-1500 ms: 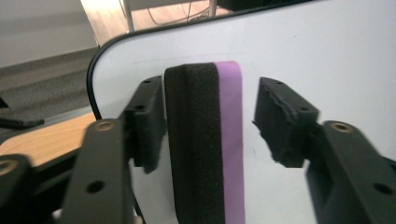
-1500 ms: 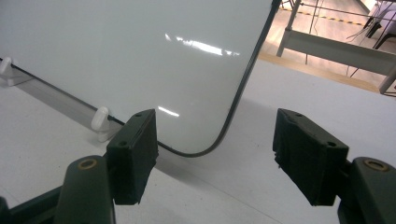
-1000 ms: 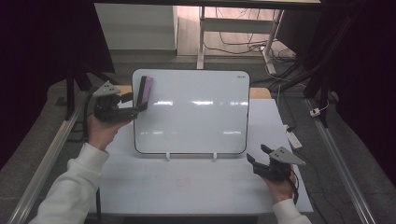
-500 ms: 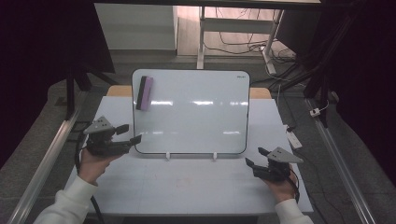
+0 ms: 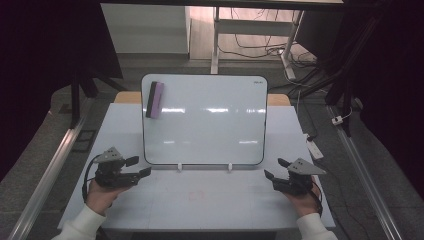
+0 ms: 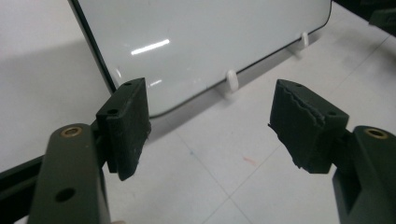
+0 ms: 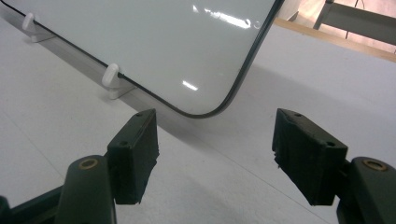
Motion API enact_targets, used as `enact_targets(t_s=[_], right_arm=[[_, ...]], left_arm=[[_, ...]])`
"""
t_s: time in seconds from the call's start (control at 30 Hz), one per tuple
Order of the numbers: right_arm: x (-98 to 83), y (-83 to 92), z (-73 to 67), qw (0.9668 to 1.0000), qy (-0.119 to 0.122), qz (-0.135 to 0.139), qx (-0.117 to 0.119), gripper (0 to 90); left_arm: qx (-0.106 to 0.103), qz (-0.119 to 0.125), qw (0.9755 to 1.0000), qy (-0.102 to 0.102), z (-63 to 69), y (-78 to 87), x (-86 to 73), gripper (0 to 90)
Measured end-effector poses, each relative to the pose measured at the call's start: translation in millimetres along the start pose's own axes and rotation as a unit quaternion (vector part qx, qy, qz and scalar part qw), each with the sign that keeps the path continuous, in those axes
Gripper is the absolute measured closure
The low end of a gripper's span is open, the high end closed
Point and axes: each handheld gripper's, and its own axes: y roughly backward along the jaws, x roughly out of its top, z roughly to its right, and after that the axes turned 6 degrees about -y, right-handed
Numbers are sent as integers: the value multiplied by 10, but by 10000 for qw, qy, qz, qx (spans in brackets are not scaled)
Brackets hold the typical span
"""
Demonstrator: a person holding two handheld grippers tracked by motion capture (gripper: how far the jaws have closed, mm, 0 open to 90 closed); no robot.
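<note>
A whiteboard [image 5: 205, 120] stands propped on two white clips on the white table [image 5: 200, 205]. A purple and black eraser [image 5: 154, 99] sticks to the board's upper left corner. My left gripper [image 5: 139, 167] rests low at the table's front left, by the board's lower left corner [image 6: 154, 112]; its jaws have just been opening and stand open with nothing between them. In the left gripper view my left gripper [image 6: 210, 121] aims at a white clip [image 6: 230, 80]. My right gripper [image 5: 274, 169] sits at the front right, open and empty, and in its own view my right gripper [image 7: 215, 149] faces the board's lower right corner [image 7: 205, 112].
Faint red marks [image 5: 197, 194] show on the table in front of the board. A white power strip [image 5: 315, 148] lies off the table's right edge. Metal rails run along both sides, and a desk frame with cables stands behind.
The left hand let go of the eraser, leaving it on the board's upper left, and came down and toward the front left of the table. The right gripper has not moved.
</note>
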Motion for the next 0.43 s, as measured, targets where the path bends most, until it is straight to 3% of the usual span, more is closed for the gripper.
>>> enact_targets(t_s=[0.43], right_arm=[[14,8,-24,9999,146,20,49,307]], left_arm=[[80,-56,10000,-5,-25,-22,-54,285]])
